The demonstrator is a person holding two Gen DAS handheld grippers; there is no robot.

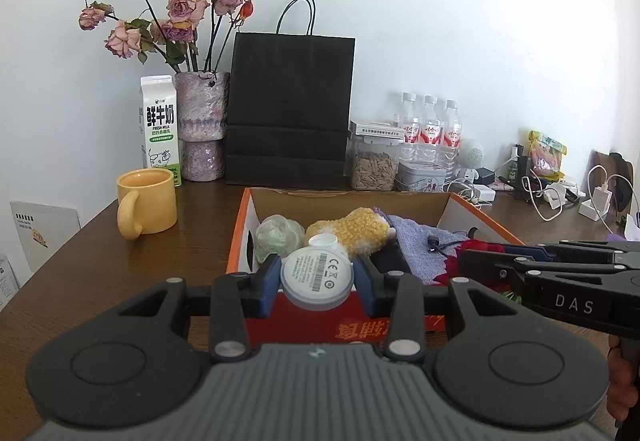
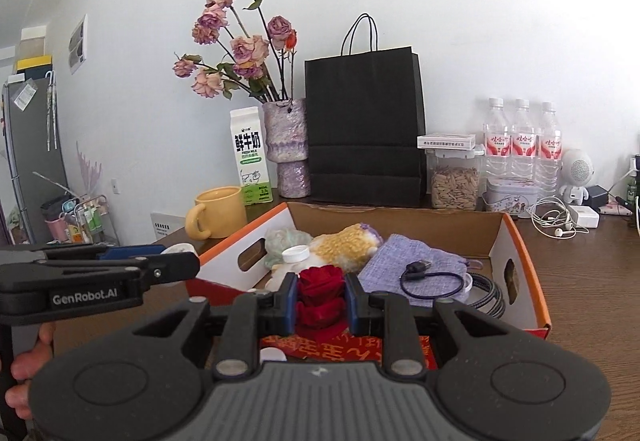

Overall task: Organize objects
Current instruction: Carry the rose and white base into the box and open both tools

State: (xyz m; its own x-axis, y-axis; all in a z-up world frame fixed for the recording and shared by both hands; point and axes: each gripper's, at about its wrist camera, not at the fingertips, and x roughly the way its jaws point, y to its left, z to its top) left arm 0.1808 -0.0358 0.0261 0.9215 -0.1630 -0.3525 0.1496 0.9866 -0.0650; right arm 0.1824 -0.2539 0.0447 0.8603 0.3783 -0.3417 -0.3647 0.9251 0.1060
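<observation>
Against white wall, milk carton (image 1: 158,129) labelled "FRESH MILK"; "DAS" on right gripper (image 1: 472,255).

- The white bottle (image 1: 316,275) has its sides covered by the blue fingers (image 1: 268,281); the small print on its base is too small to read.
- The red rose (image 2: 322,291) is hidden below by the gripper body.
- The box (image 2: 520,241) has its red near wall largely blocked.
- A hand (image 2: 24,369) is cut by the left edge.
- The clutter of cables (image 1: 552,193) on the desk (image 1: 80,265) cannot be sorted out.
</observation>
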